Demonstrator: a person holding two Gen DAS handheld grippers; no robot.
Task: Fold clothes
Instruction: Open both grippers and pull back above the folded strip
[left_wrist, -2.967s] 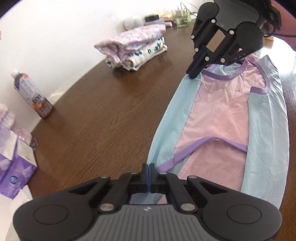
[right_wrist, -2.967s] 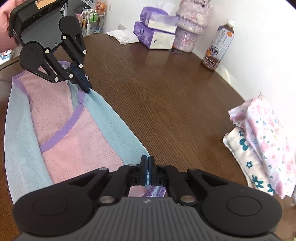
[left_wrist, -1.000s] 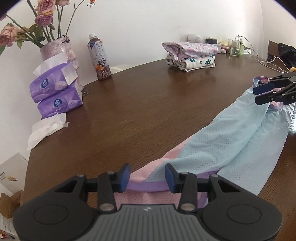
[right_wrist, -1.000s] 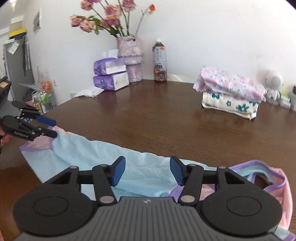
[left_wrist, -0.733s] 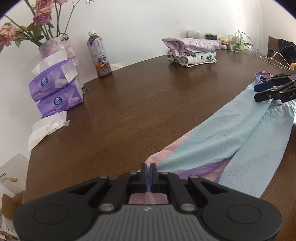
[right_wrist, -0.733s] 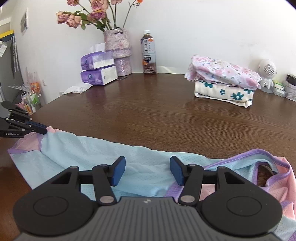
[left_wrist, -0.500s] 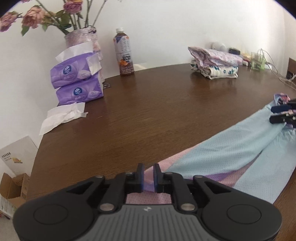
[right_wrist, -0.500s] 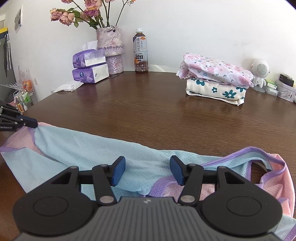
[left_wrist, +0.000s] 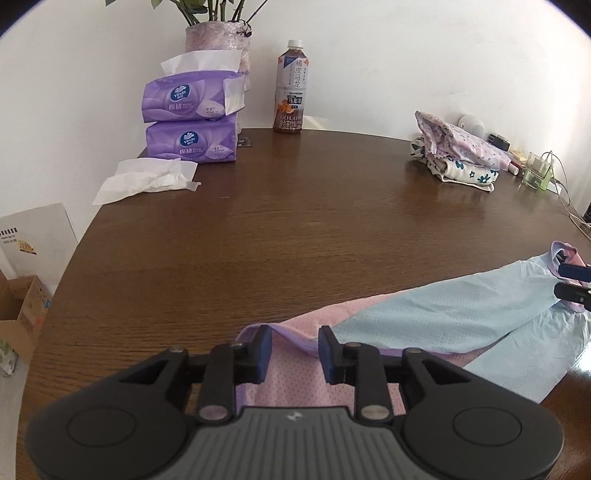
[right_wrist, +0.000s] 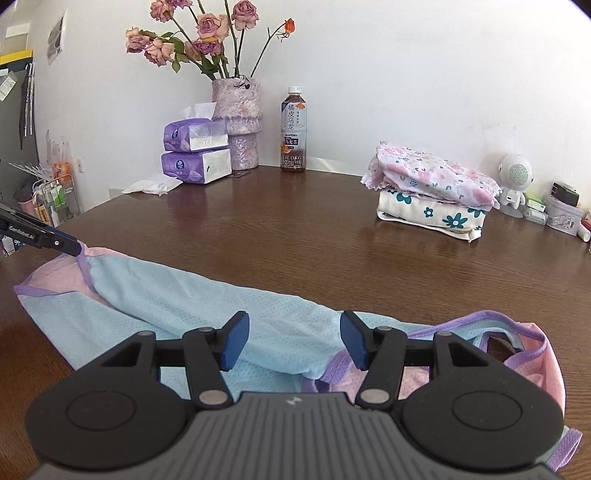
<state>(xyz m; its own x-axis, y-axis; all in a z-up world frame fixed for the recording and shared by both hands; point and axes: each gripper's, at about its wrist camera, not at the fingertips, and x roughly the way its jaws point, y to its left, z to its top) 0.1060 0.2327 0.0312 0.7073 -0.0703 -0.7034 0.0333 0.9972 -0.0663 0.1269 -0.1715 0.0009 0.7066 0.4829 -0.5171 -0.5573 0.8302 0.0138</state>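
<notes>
A mesh garment (left_wrist: 443, 317) in pink and light blue with purple trim lies as a long folded strip on the brown table (left_wrist: 295, 221). My left gripper (left_wrist: 293, 350) is at its pink end. Its jaws are opening, and a slack fold of the purple hem rises between the pads without being pressed. My right gripper (right_wrist: 293, 339) hovers open over the light-blue part (right_wrist: 221, 306), near the purple-trimmed armholes at the other end. Each gripper also shows in the other's view: the right gripper (left_wrist: 572, 282) at the right edge, the left gripper (right_wrist: 75, 246) at the left edge.
A stack of folded floral clothes (right_wrist: 432, 188) sits at the back right. Along the wall stand a tea bottle (right_wrist: 293, 129), a flower vase (right_wrist: 240, 122), two tissue packs (left_wrist: 192, 118) and a loose tissue (left_wrist: 147, 179). Small items and cables (left_wrist: 535, 173) crowd the far right corner.
The garment went from spread flat to a folded strip. My left gripper shut on the hem, then opened again and rolled. The right gripper stayed open.
</notes>
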